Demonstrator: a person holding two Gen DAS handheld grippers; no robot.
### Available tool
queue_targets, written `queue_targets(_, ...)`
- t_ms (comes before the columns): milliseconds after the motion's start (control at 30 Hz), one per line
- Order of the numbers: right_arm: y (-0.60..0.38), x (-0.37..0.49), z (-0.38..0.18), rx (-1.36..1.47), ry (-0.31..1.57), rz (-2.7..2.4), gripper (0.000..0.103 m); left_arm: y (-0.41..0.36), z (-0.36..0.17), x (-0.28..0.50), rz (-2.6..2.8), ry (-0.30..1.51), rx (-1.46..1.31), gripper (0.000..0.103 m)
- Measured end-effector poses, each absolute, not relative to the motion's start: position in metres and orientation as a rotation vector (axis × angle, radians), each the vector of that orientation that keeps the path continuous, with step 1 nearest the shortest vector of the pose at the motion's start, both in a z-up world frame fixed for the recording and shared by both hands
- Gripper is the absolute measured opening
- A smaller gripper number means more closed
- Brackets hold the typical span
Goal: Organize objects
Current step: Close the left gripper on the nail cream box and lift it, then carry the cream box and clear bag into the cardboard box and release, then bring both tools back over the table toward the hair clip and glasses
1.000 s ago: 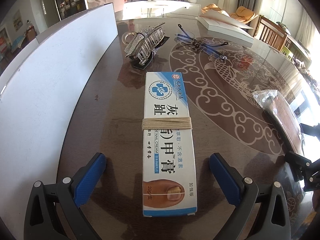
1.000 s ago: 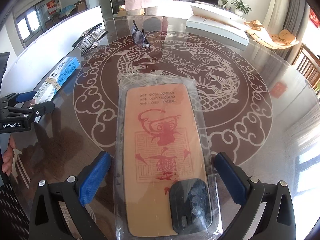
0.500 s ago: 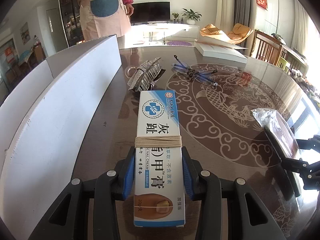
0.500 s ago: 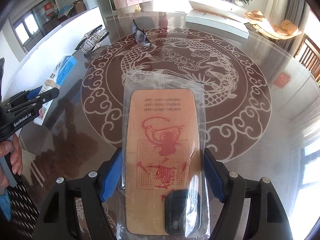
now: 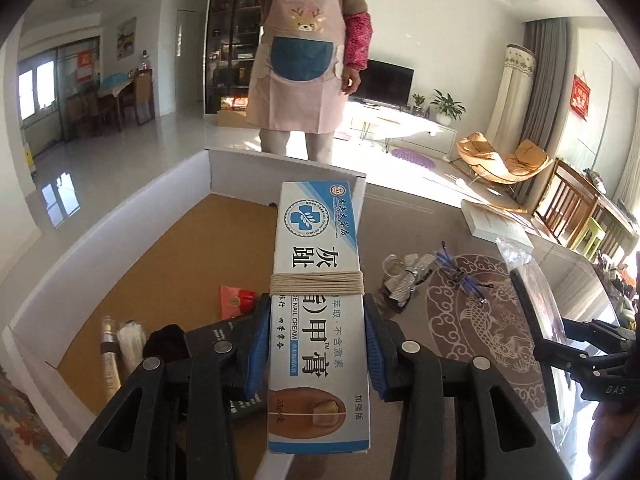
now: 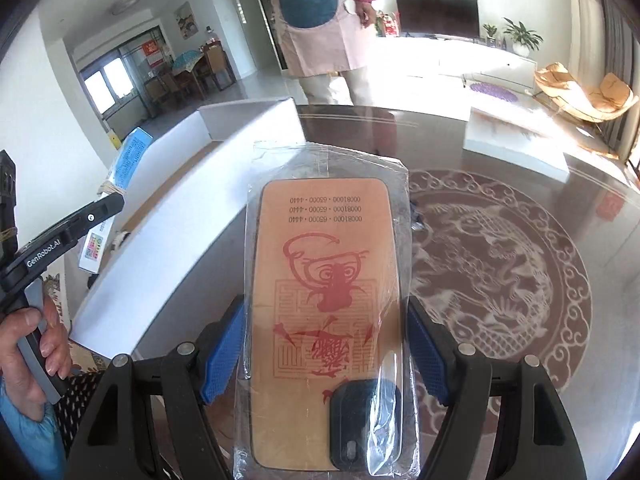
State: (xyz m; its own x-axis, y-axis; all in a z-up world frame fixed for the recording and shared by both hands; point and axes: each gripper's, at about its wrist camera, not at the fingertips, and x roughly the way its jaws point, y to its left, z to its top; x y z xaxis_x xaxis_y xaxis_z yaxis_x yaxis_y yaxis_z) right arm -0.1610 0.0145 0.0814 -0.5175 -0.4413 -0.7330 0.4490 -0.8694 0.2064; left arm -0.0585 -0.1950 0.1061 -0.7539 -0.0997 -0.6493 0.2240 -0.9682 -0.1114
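Note:
My left gripper (image 5: 316,344) is shut on a white and blue nail cream box (image 5: 318,264) bound with string, held in the air over the white-walled box (image 5: 100,256) with a brown floor. My right gripper (image 6: 324,352) is shut on an orange phone case in a clear plastic bag (image 6: 326,280), held above the table (image 6: 520,280) beside the white box's wall (image 6: 192,232). The left gripper and its cream box (image 6: 128,160) also show at the left of the right wrist view.
Inside the white box lie a red packet (image 5: 234,300), a bottle (image 5: 110,356) and a dark item (image 5: 166,340). On the table lie a silver hair clip (image 5: 406,276), blue glasses (image 5: 460,276) and a white flat box (image 6: 516,140). A person in a pink apron (image 5: 300,68) stands behind.
Both grippers closed on their objects and lifted them off the table. The left one moved left over the white box; the right one rose and moved toward the box wall.

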Motion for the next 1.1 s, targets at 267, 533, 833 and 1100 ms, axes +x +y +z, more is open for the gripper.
queue_targets(267, -0.209, -0.216, 0.102, 1.037, 0.112, -2.122, 0.076, -0.315, 0.062, -0.056, -2.386, 0.456, 1.171, 0.066)
queue_targets(533, -0.283, -0.225, 0.041, 1.216, 0.098, -1.977, 0.078, -0.321, 0.059, -0.037, -2.358, 0.398, 1.116, 0.095)
queue_targets(833, -0.061, -0.175, 0.056, 0.959, 0.098, -2.415, 0.103, -0.235, 0.087, -0.035, -2.651, 0.512, 0.993, 0.096)
queue_targets(1100, 0.110, -0.127, -0.028, 1.255, 0.321, -2.606, 0.103, -0.075, 0.056, -0.065, -2.916, 0.372, 1.335, 0.100)
